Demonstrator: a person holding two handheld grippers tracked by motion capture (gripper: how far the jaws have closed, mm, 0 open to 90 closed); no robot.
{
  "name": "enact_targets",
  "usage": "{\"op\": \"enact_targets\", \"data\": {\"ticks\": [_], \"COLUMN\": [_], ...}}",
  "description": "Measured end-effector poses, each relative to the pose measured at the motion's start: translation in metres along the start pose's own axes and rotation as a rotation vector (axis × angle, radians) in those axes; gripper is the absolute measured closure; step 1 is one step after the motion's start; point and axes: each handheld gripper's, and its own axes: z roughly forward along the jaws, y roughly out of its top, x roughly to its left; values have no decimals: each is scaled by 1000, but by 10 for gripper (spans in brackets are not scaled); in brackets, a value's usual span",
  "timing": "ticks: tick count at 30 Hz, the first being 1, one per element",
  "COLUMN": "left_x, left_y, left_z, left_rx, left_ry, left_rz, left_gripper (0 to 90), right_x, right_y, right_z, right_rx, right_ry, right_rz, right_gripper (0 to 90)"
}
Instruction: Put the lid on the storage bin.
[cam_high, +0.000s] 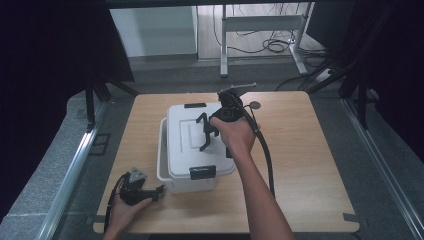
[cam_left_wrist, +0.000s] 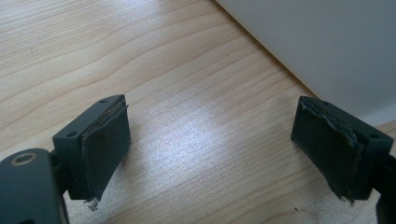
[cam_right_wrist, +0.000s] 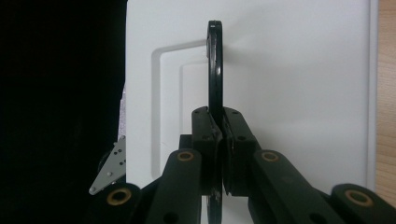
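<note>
The fingers (cam_left_wrist: 100, 149) of the left gripper (cam_high: 145, 189) stand wide apart with nothing between them, low over the bare desk (cam_left_wrist: 154, 70) just off the near left corner of the white storage box (cam_high: 197, 147). The hand (cam_high: 122, 210) behind them is close to the desk's near edge, probably so that this gripper is parked out of the way yet within reach of the box wall, should the box need steadying.

Farther in, above the box, the right gripper (cam_right_wrist: 219, 135) has its fingers pressed together on the black carry handle (cam_right_wrist: 215, 70), which stands upright on edge over the white lid (cam_right_wrist: 299, 84). In the high view the right hand (cam_high: 235, 135) reaches in over the lid's middle. Gripping the handle at its middle would keep the box level if it is lifted. The lid lies skewed on the box, and its black latch (cam_high: 202, 172) sits at the near edge, another (cam_high: 195, 105) at the far edge. The box sits left of the desk's centre.
</note>
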Motion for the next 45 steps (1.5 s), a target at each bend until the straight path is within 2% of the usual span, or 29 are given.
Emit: {"op": "enact_targets", "data": {"ticks": [10, 26, 35, 45], "left_x": [0, 0, 0, 0], "left_y": [0, 1, 1, 1], "left_z": [0, 0, 1, 1], "left_rx": [0, 0, -2, -1], "left_ry": [-1, -2, -1, -2], "left_rz": [2, 3, 3, 4], "left_gripper": [115, 115, 115, 115], "right_x": [9, 13, 13, 16], "right_y": [2, 5, 6, 4], "right_z": [8, 27, 39, 50], "right_rx": [12, 27, 31, 26], "right_ry": [-12, -32, -23, -31], "right_rz": [7, 40, 63, 62], "right_gripper": [853, 853, 853, 853]}}
